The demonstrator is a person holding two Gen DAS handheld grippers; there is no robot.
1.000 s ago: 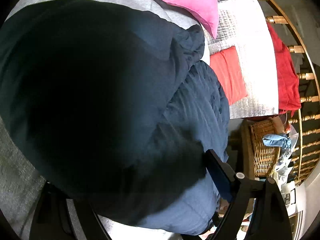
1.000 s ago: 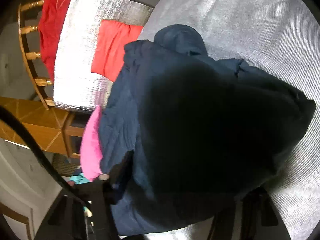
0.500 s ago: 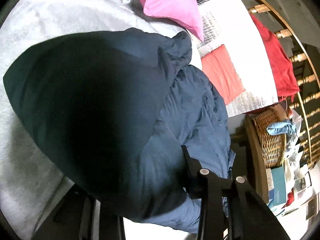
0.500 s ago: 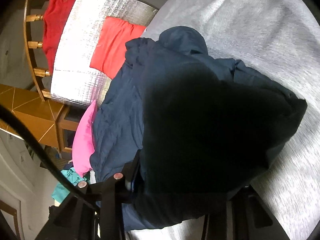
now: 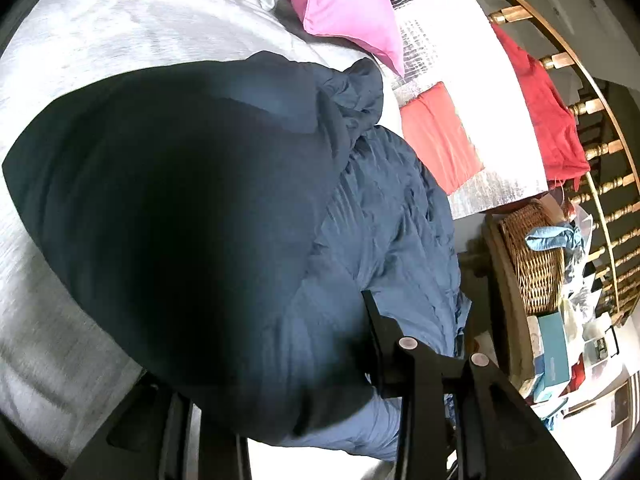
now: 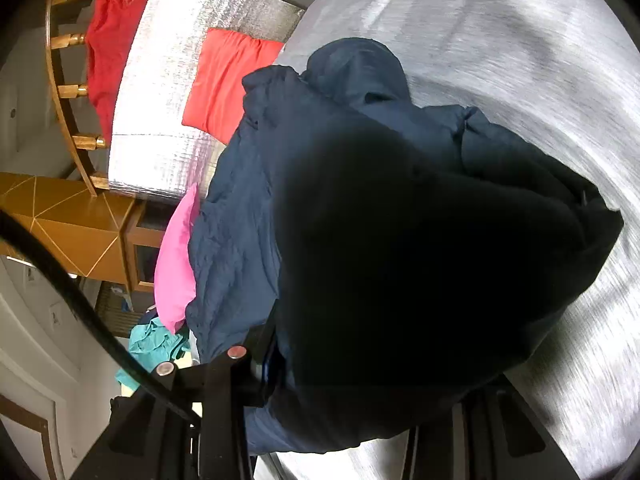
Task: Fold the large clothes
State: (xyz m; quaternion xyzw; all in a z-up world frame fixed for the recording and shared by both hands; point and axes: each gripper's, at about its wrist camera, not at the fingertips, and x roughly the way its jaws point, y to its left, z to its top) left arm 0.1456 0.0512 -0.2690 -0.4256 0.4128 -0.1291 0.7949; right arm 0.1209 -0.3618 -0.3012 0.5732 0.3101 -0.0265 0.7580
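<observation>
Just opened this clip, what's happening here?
A person with a handheld gripper in each hand is folding a large navy garment on a grey bed cover. Both the left gripper and the right gripper have their jaws shut on bunched navy fabric, which hangs close to each camera. The rest of the garment trails in a crumpled heap on the bed. A pink pillow and a folded red cloth lie beyond it.
</observation>
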